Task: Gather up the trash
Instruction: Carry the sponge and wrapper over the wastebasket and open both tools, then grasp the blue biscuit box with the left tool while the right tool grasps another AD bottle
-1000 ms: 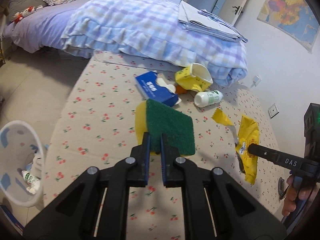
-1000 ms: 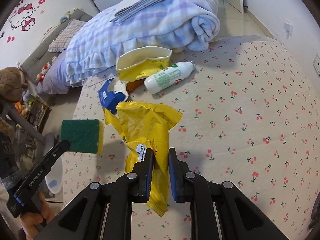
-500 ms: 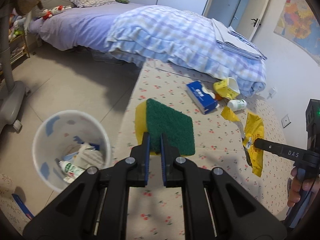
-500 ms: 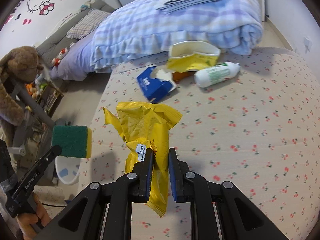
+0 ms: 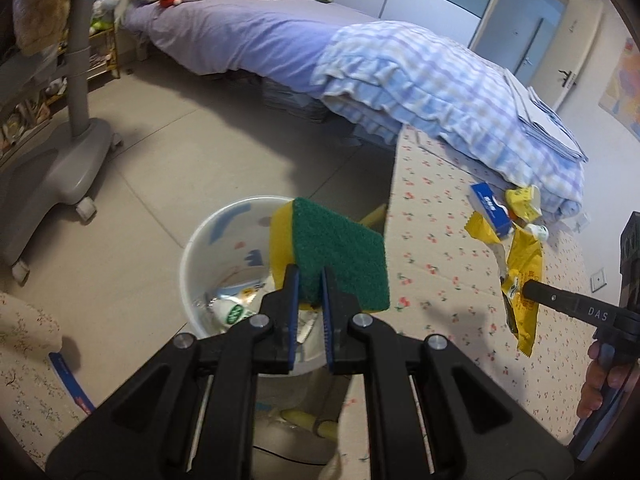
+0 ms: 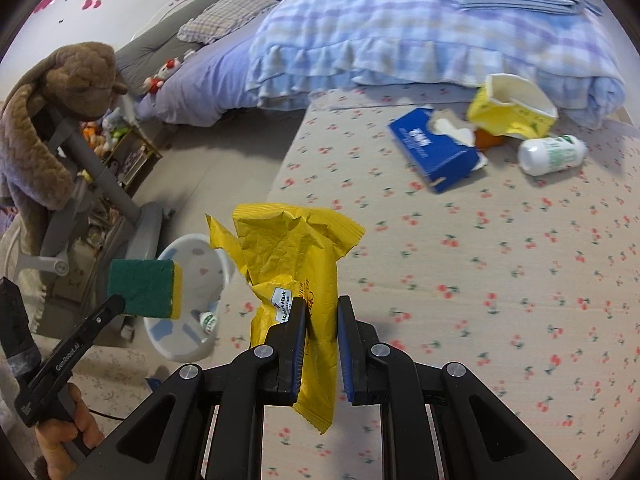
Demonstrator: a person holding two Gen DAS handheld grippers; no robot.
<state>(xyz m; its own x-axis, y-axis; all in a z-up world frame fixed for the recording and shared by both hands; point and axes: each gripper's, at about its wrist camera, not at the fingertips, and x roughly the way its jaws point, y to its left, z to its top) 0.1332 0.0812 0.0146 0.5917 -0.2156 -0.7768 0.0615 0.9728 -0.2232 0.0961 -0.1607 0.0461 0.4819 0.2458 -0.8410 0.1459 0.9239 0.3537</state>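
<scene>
A bedroom, with a checked blanket [image 6: 420, 32] heaped at the far end of a cherry-print bed surface [image 6: 500, 272]. On the floor to its left stands a white trash bin [image 5: 224, 264]. The left gripper [image 5: 308, 280] clamps a green-and-yellow sponge [image 5: 340, 260] above the bin — the right gripper [image 6: 320, 316] pinches a yellow wrapper [image 6: 296, 256] over the surface's near left edge. A blue tissue box [image 6: 432, 148], yellow carton [image 6: 512, 108] and white bottle [image 6: 552, 154] lie at the far end.

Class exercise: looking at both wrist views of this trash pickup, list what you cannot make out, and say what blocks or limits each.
- Bin contents, left wrist view: largely hidden by the sponge and left gripper.
- Orange item, right wrist view: mostly covered by the yellow carton and tissue box.
- Print on the yellow wrapper: creased, too small to read.
</scene>
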